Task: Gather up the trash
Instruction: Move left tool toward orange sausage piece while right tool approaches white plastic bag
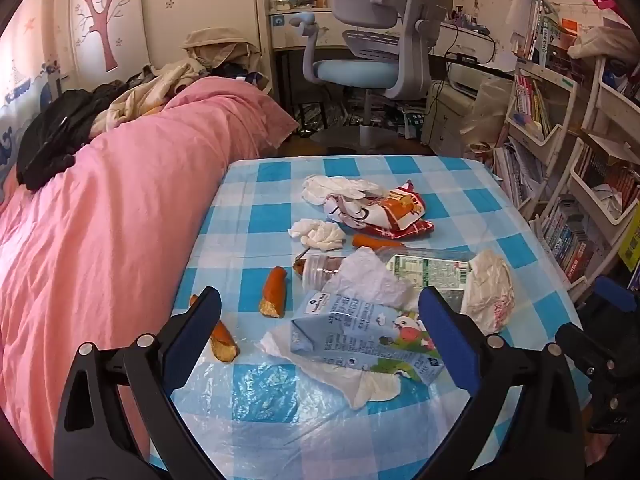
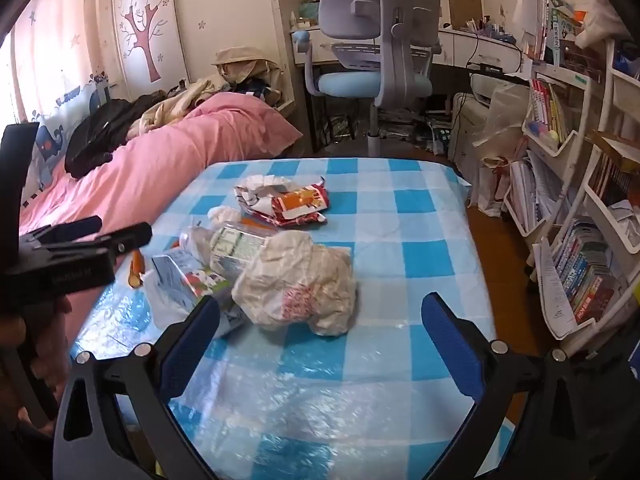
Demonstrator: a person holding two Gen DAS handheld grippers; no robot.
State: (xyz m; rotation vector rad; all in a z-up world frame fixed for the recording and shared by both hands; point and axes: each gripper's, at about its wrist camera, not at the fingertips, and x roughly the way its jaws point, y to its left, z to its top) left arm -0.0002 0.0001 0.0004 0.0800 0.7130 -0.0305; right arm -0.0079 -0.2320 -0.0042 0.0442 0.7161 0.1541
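Trash lies on the blue checked table (image 1: 460, 184). A flattened blue milk carton (image 1: 360, 332) lies on white tissue between the fingers of my open left gripper (image 1: 320, 312). Behind it are a clear plastic bottle (image 1: 424, 270), a crumpled white bag (image 1: 490, 290), two sausage pieces (image 1: 274, 292), tissue wads (image 1: 318, 233) and a red snack wrapper (image 1: 384, 210). My right gripper (image 2: 322, 322) is open and empty, just short of the white bag (image 2: 300, 284). The bottle (image 2: 228, 244) and carton (image 2: 180, 276) lie to its left, the wrapper (image 2: 288, 200) farther back.
A bed with a pink cover (image 1: 120, 208) runs along the table's left side. A grey desk chair (image 1: 380, 40) stands beyond the far edge. White bookshelves (image 2: 568, 200) stand to the right, past a strip of wooden floor (image 2: 496, 264).
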